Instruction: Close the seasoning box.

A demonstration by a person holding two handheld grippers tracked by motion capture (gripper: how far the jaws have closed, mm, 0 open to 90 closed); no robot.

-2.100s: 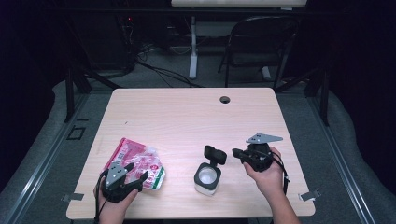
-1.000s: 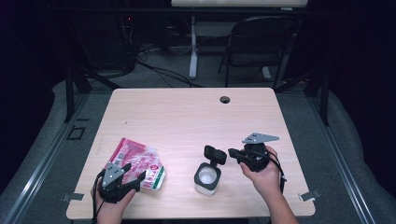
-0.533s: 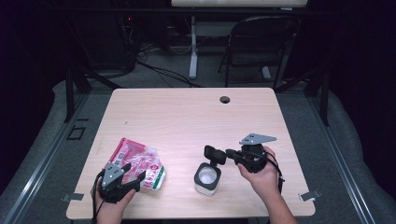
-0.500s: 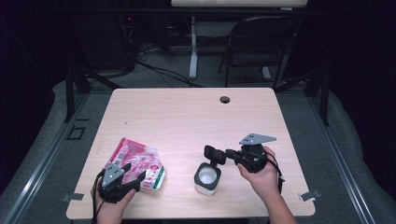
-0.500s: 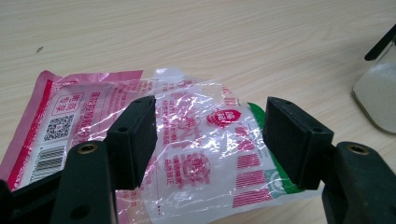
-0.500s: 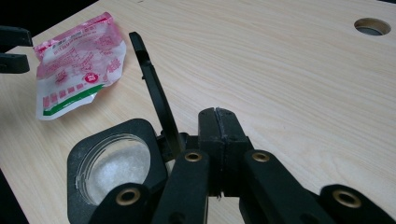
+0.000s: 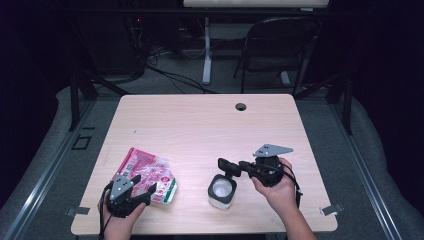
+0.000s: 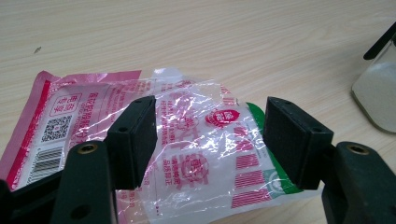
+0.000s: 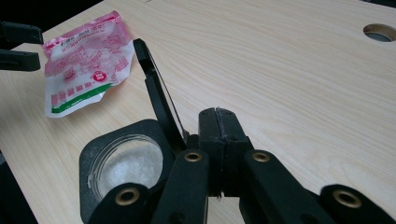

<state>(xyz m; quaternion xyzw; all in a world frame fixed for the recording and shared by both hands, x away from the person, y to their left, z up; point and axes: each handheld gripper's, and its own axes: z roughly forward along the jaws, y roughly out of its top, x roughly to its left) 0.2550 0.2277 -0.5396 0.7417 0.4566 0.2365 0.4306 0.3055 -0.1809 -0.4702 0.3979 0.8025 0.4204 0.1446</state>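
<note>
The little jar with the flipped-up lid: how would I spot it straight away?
Look at the near edge of the wooden table, between the two hands. The jar stands right of the pink packet: squat, black-rimmed, holding white powder, its lid open.

A pale wooden table [image 7: 200, 125] stands on grey carpet, a black folding chair [image 7: 272, 47] behind it in a dark room.

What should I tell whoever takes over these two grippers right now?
Left gripper: fingers open, poised over the near end of the pink-and-clear bag, not gripping it.
Right gripper: fingers shut, beside the hinge of the flip lid.
Jar: near the table's front edge, lid up, white powder showing inside.
Done: jar opened.
Left: probably pick up the bag and bring it to the jar.
</note>
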